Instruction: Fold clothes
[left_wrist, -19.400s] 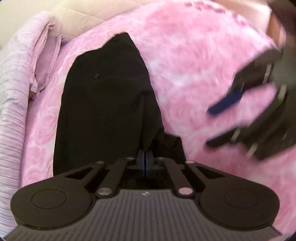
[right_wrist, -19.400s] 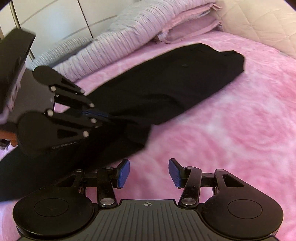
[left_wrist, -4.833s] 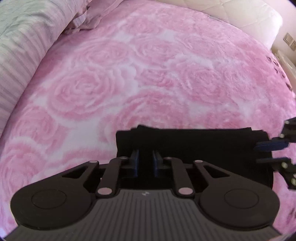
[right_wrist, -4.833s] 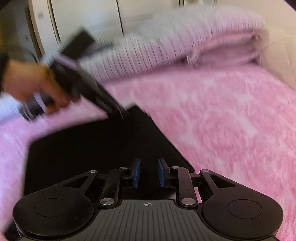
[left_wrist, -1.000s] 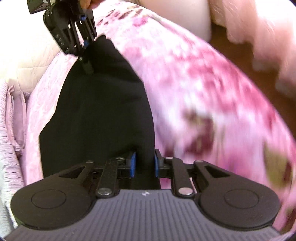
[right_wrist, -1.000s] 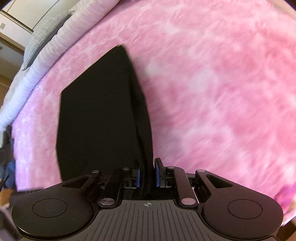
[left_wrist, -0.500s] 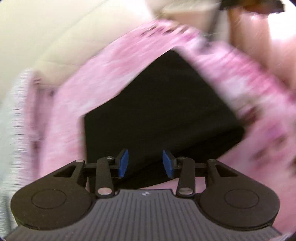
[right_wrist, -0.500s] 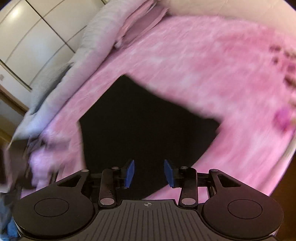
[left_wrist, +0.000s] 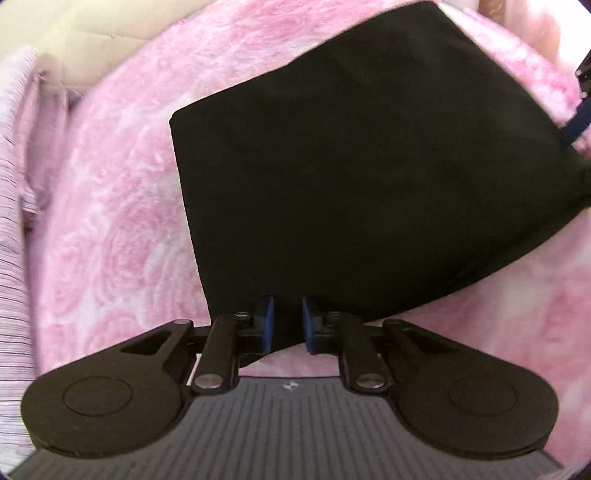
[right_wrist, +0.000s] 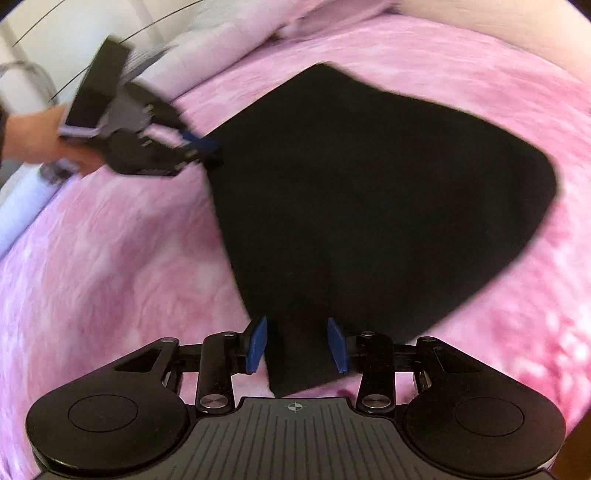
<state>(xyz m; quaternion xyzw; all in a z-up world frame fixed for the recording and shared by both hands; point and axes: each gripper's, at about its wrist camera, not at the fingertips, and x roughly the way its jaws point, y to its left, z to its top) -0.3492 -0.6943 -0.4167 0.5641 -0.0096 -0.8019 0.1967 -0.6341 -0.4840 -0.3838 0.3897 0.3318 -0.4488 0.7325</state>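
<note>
A folded black garment lies flat on the pink rose-patterned bedspread; it also shows in the right wrist view. My left gripper sits at the garment's near corner with its blue pads a narrow gap apart, the cloth's edge between them. In the right wrist view the left gripper is at the garment's left corner. My right gripper is open, its blue pads on either side of the garment's near corner without pinching it. The right gripper's tip shows at the right edge of the left wrist view.
A striped pink-grey duvet and pillows are piled along the bed's side. A quilted cream headboard stands behind. White wardrobe doors are at the back left in the right wrist view.
Both grippers let go of the garment about half a second ago. The left gripper's pads have since narrowed at the garment's corner. The right gripper's pads have spread wider. The garment now lies flat.
</note>
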